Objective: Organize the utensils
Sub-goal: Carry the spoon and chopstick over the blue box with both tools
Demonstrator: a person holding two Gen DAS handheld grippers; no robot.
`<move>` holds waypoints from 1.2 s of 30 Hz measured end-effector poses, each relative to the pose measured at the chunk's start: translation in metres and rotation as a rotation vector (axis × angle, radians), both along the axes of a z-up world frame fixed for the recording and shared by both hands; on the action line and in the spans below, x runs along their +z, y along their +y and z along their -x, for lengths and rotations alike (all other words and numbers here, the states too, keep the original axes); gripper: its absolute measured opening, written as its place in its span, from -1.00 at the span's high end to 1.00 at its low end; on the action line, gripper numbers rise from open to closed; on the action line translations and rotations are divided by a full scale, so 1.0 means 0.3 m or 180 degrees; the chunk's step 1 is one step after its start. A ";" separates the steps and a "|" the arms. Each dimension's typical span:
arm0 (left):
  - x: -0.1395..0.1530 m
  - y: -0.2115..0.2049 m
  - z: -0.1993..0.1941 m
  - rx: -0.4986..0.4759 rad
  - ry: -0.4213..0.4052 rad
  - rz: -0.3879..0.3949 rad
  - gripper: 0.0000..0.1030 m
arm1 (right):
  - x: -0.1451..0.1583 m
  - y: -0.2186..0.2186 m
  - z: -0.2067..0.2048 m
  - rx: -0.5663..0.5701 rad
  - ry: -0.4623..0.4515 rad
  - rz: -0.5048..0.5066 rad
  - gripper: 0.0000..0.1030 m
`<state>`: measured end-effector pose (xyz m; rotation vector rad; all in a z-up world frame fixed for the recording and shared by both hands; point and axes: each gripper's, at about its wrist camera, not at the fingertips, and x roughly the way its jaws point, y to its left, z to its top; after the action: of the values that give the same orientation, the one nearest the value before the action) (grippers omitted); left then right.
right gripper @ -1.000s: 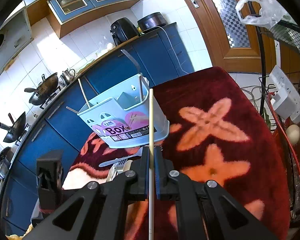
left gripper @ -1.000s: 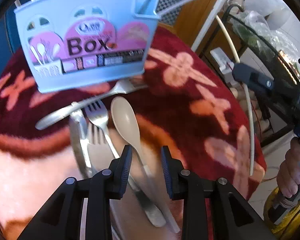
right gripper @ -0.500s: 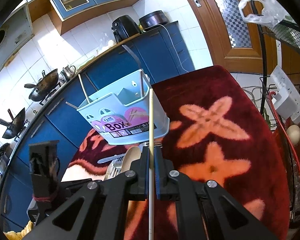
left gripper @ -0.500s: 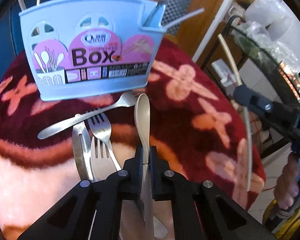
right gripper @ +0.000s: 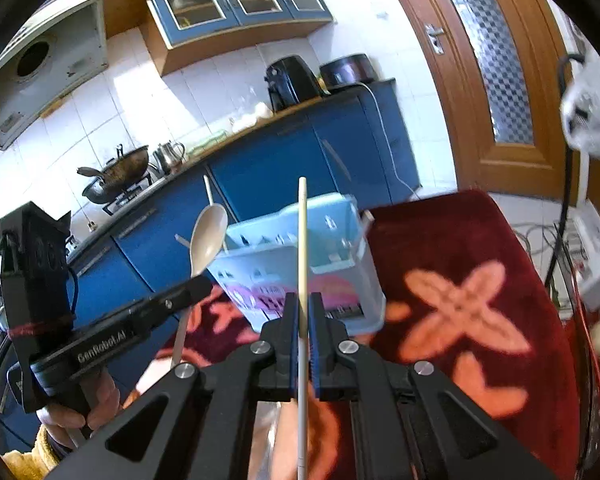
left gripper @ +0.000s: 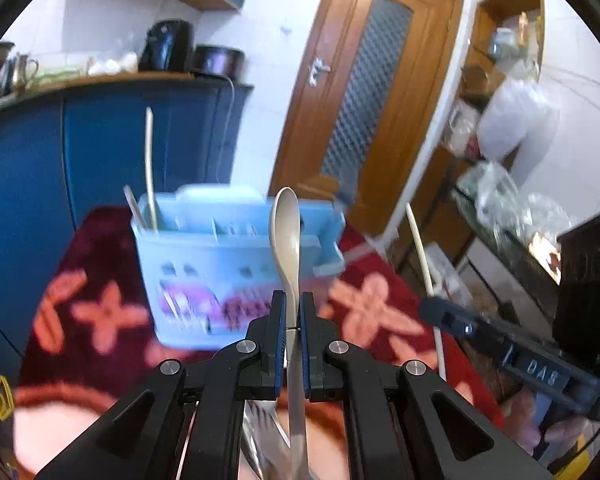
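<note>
My left gripper [left gripper: 293, 316] is shut on the handle of a beige plastic spoon [left gripper: 286, 232], bowl end up, raised off the table in front of the light blue utensil box [left gripper: 204, 280]. In the right wrist view that spoon [right gripper: 207, 236] stands left of the box [right gripper: 340, 280]. My right gripper [right gripper: 304, 320] is shut on a thin pale chopstick [right gripper: 302, 240], held upright before the box. A chopstick [left gripper: 150, 168] and another utensil lean in the box's left compartment. The right gripper's chopstick [left gripper: 420, 256] shows at the right in the left wrist view.
A red cloth with orange flowers [right gripper: 460, 312] covers the table. Forks lie on it below my left gripper, blurred [left gripper: 264, 428]. Blue kitchen cabinets [left gripper: 100, 152] stand behind, a wooden door [left gripper: 364, 92] at the back, a wire rack with bags [left gripper: 508, 208] at the right.
My left gripper closed on the spoon and lifted it off the cloth, tipping the view up. The right gripper rose a little with its chopstick.
</note>
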<state>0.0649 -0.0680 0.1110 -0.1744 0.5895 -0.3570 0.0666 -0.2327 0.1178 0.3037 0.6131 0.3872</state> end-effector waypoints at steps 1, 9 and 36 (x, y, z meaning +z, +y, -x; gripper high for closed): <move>0.019 0.009 -0.011 0.0032 -0.0064 0.0007 0.88 | 0.013 0.008 -0.013 0.0006 -0.0044 -0.0004 0.87; 0.145 0.070 -0.112 0.0266 -0.0643 0.0051 0.88 | 0.088 0.046 -0.122 -0.0028 -0.0323 0.0069 0.87; 0.012 0.139 -0.381 0.0973 -0.1268 -0.0045 0.88 | 0.028 0.148 -0.445 -0.0238 -0.0846 0.0434 0.87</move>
<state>0.1792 -0.0263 0.1146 -0.1711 0.1667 -0.0848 0.2000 -0.1883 0.1261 0.1407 0.3643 0.3056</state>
